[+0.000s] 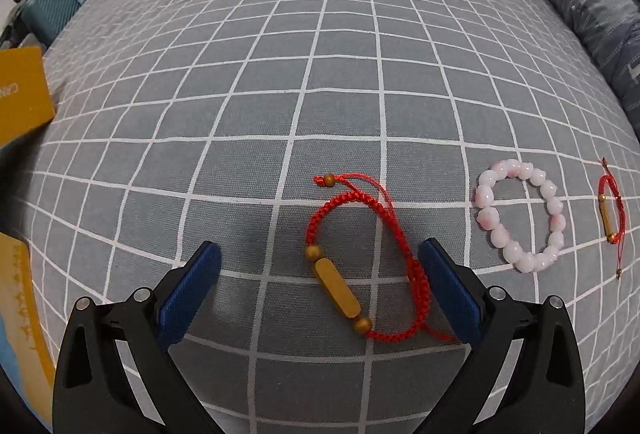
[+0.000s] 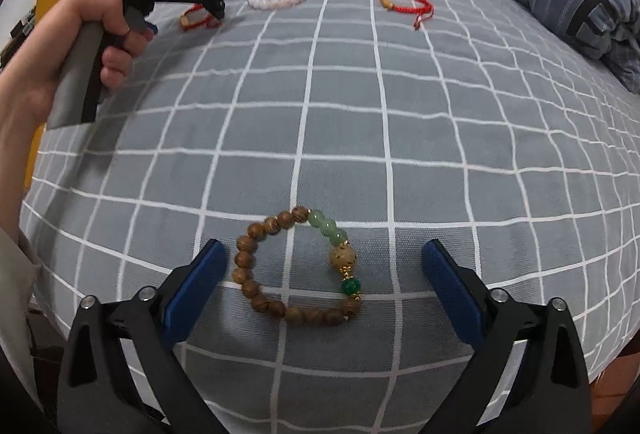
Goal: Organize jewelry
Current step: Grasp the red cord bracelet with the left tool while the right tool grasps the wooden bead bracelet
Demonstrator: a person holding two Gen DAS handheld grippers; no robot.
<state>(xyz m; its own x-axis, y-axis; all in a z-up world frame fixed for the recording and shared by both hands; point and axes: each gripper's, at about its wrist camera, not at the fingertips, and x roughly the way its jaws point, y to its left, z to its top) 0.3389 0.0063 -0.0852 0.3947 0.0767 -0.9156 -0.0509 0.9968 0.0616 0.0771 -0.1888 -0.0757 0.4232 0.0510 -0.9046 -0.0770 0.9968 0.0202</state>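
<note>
In the right wrist view, the left hand-held gripper (image 2: pixel 214 8) covers part of a red cord bracelet (image 2: pixel 194 19), and its fingertips blur together. In the left wrist view, the yellow box (image 1: pixel 22 94) is cut off by the edge, its lettering unreadable.

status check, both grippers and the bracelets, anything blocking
Left gripper open, straddling red cord bracelet. Right gripper open around wooden bead bracelet. Pink bead bracelet lies apart on bedsheet. Nothing in the way.
</note>
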